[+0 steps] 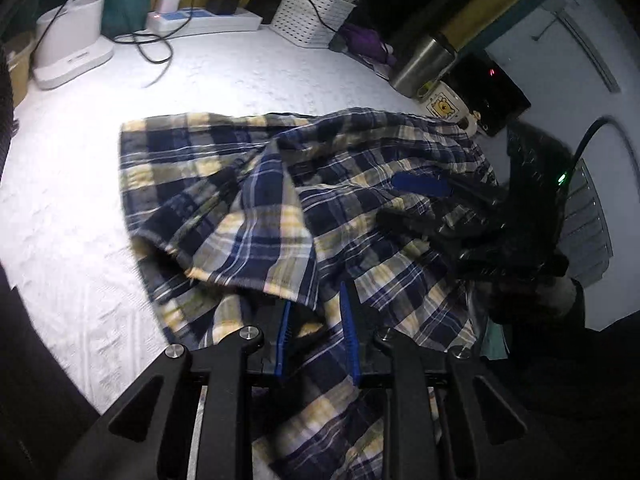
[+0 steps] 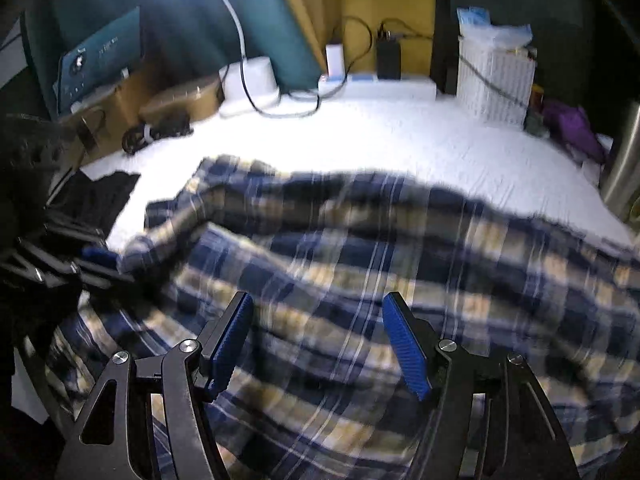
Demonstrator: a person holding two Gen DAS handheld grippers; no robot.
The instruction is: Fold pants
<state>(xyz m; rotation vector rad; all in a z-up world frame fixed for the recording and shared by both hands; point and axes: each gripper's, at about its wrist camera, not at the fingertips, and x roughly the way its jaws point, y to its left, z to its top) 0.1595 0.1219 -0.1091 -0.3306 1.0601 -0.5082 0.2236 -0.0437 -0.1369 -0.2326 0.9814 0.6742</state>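
Navy, yellow and white plaid pants point(image 1: 240, 184) lie rumpled on a white textured surface point(image 1: 80, 184). My left gripper point(image 1: 316, 320) is low at the near edge, its blue pads narrowed on a bunched fold of the plaid cloth. In the right wrist view the left gripper point(image 2: 114, 266) shows at the left edge of the pants point(image 2: 360, 240). My right gripper point(image 2: 318, 304) hovers over the cloth with its jaws wide apart and nothing pinched. From the left wrist view the right gripper point(image 1: 404, 204) sits over the right part of the pants.
Along the back stand a white lamp base point(image 1: 72, 48), a power strip point(image 1: 204, 20) with cables, and a white basket point(image 1: 312, 12). A steel tumbler point(image 1: 424, 64), a bear mug point(image 1: 444, 106) and a black device point(image 1: 492, 96) crowd the right. A black cloth point(image 2: 100, 196) lies left.
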